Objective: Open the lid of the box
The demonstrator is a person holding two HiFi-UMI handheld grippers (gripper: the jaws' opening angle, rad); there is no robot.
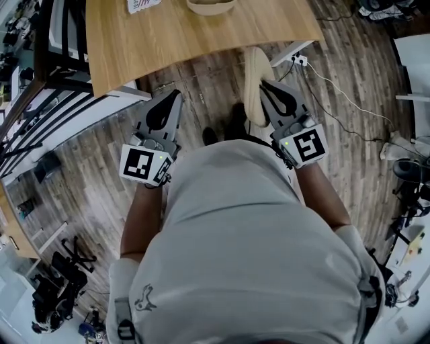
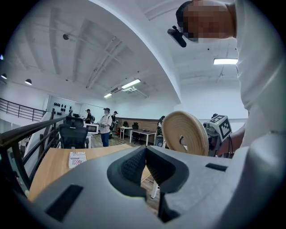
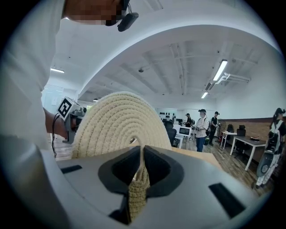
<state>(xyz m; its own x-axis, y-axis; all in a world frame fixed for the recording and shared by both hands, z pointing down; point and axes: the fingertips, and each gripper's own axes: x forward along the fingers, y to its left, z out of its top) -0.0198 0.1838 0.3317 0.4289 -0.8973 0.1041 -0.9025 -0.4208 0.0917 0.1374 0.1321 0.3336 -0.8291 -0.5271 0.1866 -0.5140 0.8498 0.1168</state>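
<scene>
Both forearms are reaching forward beside the torso, low over the floor. The left gripper is sitting closed on nothing, while the right gripper is pinching the woven lid, held on edge. Beyond them, the box is resting on the table.

Rough rope lid; wooden table.

Right gripper: grey jaws pressed together on a knitted loop handle, which hangs down between the pads. Coiled-rope lid: round, cream, standing on edge just beyond the jaws, attached to the loop. Left gripper: at the lid's left, marker cube showing, on a bare forearm. Wooden tabletop behind. Background: standing people, desks, ceiling strip light.
</scene>
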